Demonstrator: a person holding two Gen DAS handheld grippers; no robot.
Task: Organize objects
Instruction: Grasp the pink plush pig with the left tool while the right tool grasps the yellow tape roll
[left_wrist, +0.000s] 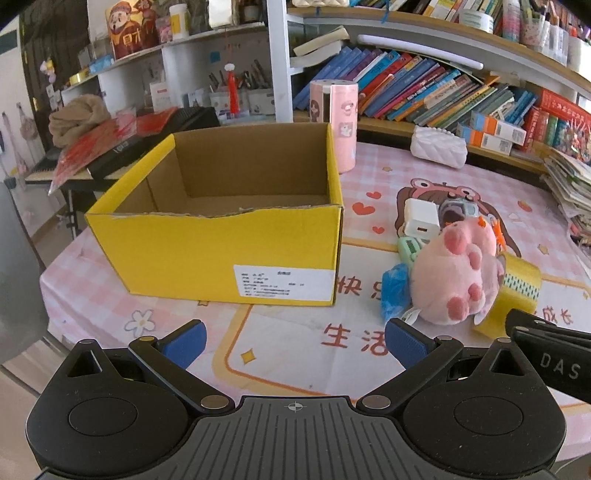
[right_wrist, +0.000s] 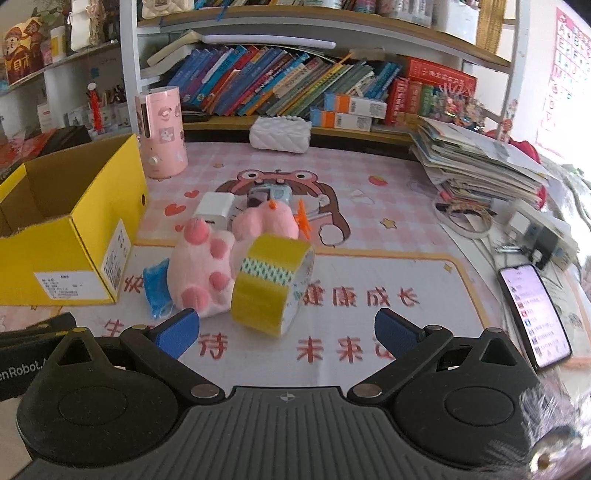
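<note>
The yellow box (left_wrist: 221, 254) is matt cardboard, the pink toy (right_wrist: 207, 266) fuzzy plush, the tape roll (right_wrist: 271, 284) glossy plastic.

1. Cardboard box (left_wrist: 221, 236) stands on the table (left_wrist: 295, 354), at the left of the scene, open top up.
2. Cluster of small items lies to the right of the box, apart from it.
3. In the cluster: plush toy (right_wrist: 207, 266) at centre; tape roll (right_wrist: 271, 284) on edge, touching the toy's right side.
4. Plastic bag (right_wrist: 157, 288) lies between toy and box, against the toy.
5. Charger (left_wrist: 421, 218) sits just behind the toy.
6. Cylindrical container (right_wrist: 162, 133) stands behind the box's far right corner.
7. Quilted pouch (right_wrist: 280, 134) lies at the table's back edge, below the bookshelf (right_wrist: 295, 88).
8. Stack of papers (right_wrist: 476, 162) at back right; phone (right_wrist: 533, 314) near the right edge, in front of the stack.
</note>
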